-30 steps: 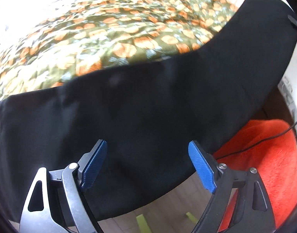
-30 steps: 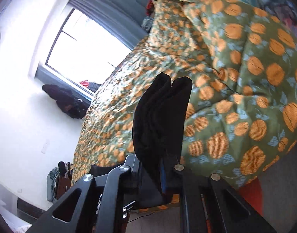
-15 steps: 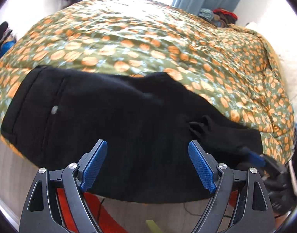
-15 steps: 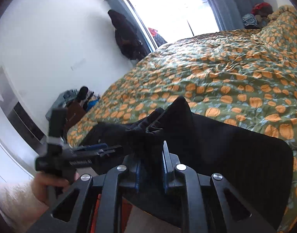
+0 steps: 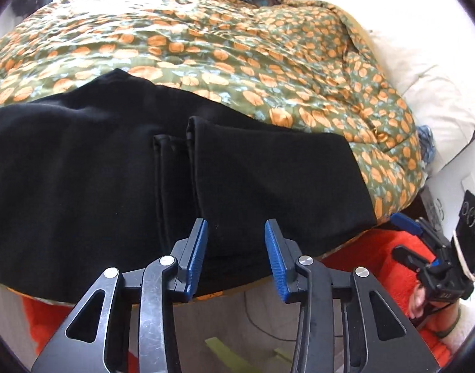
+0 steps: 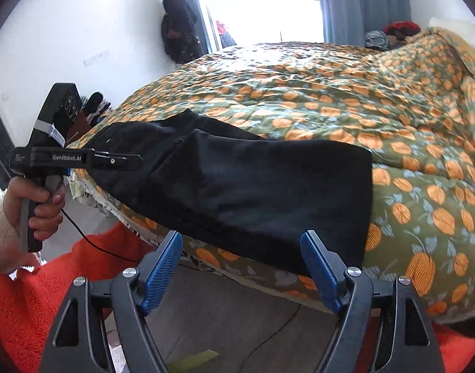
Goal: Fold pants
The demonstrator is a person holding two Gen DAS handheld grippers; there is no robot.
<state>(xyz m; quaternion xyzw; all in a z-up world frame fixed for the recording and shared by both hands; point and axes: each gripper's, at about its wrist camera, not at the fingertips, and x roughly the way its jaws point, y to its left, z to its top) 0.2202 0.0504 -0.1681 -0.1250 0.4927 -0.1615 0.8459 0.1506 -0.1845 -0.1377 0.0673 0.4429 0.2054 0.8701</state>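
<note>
The black pants [image 5: 268, 171] lie folded across the near edge of the bed, the leg ends doubled over onto the upper part. My left gripper [image 5: 236, 227] hovers over the near edge of the fold. Its jaws are closing, and the blue pads do not press on cloth. In the right wrist view the left gripper [image 6: 128, 160] reaches over the left end of the pants [image 6: 253, 186], held by a hand [image 6: 35, 199]. My right gripper [image 6: 243, 239] hangs off the bed's edge in front of the pants, its jaws opening with nothing between them. It also appears at the right as the right gripper [image 5: 402, 236].
The bed carries a green duvet [image 5: 268, 46] with orange fruit print. An orange-red rug [image 6: 35, 304] and a black cable [image 6: 91, 242] lie on the floor below the bed's edge. A white pillow [image 5: 430, 93] sits at the head; a bright window [image 6: 262, 0] lies beyond.
My right gripper let go of the pant leg ends, which now lie on top of the pants, and drew back with wide jaws. My left gripper moved right along the edge and its jaws narrowed.
</note>
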